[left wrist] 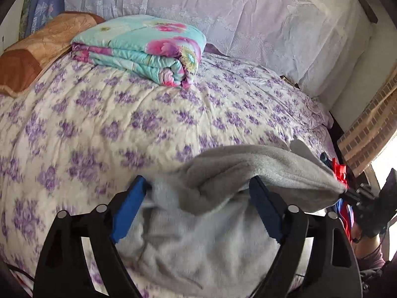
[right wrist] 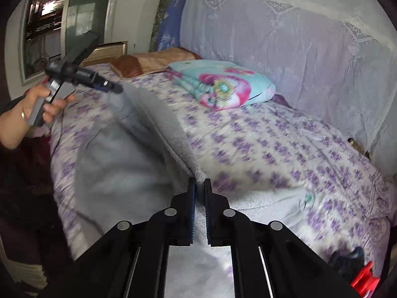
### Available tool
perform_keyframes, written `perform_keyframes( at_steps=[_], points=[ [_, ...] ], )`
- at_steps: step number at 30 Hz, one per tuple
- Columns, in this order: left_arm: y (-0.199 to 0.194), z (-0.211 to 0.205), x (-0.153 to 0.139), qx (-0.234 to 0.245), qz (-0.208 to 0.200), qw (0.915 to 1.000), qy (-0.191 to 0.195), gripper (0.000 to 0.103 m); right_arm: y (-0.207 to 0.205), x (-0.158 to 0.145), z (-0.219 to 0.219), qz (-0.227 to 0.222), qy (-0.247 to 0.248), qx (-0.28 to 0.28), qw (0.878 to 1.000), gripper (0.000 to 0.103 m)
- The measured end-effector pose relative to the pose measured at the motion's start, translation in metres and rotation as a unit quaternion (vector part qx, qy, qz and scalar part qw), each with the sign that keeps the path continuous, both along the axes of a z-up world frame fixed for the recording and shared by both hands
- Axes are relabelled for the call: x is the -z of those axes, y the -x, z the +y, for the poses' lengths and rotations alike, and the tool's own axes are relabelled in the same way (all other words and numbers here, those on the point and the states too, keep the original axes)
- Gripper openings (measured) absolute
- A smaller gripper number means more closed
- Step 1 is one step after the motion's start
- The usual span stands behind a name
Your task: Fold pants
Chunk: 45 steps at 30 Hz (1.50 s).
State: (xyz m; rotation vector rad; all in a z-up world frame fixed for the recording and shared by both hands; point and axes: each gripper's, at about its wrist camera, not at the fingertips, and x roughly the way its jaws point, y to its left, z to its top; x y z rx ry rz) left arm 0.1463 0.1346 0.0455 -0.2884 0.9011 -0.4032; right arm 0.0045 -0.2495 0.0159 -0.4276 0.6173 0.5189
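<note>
The grey pants (left wrist: 198,223) hang stretched between my two grippers above the purple-flowered bedspread (left wrist: 124,124). In the left wrist view my left gripper (left wrist: 198,183) has its blue-padded jaws wide apart, with grey cloth bunched between and over them. The right gripper (left wrist: 347,191) shows at the far right, pinching the cloth's corner. In the right wrist view my right gripper (right wrist: 199,186) is shut on the pants' edge (right wrist: 158,129). The left gripper (right wrist: 116,88) is at upper left, at the cloth's other end.
A folded turquoise floral quilt (left wrist: 148,49) and an orange pillow (left wrist: 37,49) lie at the head of the bed. A white lace cover (left wrist: 248,12) drapes the far side. A wooden bed edge (left wrist: 367,134) and a window lie to the right.
</note>
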Motion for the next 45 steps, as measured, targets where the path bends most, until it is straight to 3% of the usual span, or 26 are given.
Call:
perform_keyframes(
  at_steps=[4,8,14,19,20,21,22,27,32,34,37,42,43,45],
  points=[
    [0.045,0.021,0.028,-0.010,0.054,0.9969,0.055,0.091,0.052,0.079,0.021,0.057,0.001,-0.001,0.998,0.008],
    [0.065,0.012,0.058,-0.008,0.088,0.9902,0.108,0.091,0.062,0.120,0.031,0.077,-0.034,0.023,0.996,0.008],
    [0.048,-0.004,0.083,-0.047,0.131,0.9793,0.147,0.091,0.066,0.112,0.022,0.072,-0.076,0.035,0.994,0.008],
    [0.037,0.000,0.073,-0.087,0.106,0.9734,0.184,0.087,0.069,0.109,0.017,0.072,-0.083,0.039,0.993,0.008],
    [0.034,-0.001,0.069,-0.089,0.095,0.9750,0.180,0.066,0.069,0.109,0.018,0.071,-0.082,0.039,0.993,0.008],
    [0.031,-0.002,0.064,-0.086,0.086,0.9769,0.176,0.030,0.069,0.108,0.019,0.067,-0.082,0.040,0.994,0.008],
    [0.030,-0.002,0.059,-0.076,0.080,0.9783,0.176,0.017,0.069,0.104,0.019,0.064,-0.086,0.042,0.993,0.008],
    [0.060,0.006,0.045,-0.095,0.035,0.9883,0.114,0.017,0.084,0.089,0.020,0.056,-0.105,0.030,0.992,0.008],
    [0.077,0.028,0.097,-0.121,0.078,0.9857,0.089,0.017,0.091,0.132,0.034,0.099,-0.060,0.023,0.993,0.010],
    [0.078,0.032,0.109,-0.119,0.075,0.9865,0.085,0.018,0.091,0.138,0.037,0.103,-0.059,0.024,0.993,0.013],
    [0.085,0.028,0.095,-0.113,0.050,0.9902,0.065,0.019,0.097,0.132,0.041,0.087,-0.051,0.018,0.995,0.008],
    [0.096,0.030,0.074,-0.104,0.021,0.9925,0.060,0.019,0.103,0.097,0.020,0.091,-0.141,-0.011,0.986,0.000],
    [0.095,0.031,0.075,-0.107,0.024,0.9923,0.057,0.018,0.105,0.096,0.020,0.092,-0.142,-0.017,0.985,0.000],
    [0.094,0.034,0.082,-0.110,0.041,0.9915,0.056,0.018,0.104,0.110,0.030,0.091,-0.082,0.003,0.992,0.000]
  ],
)
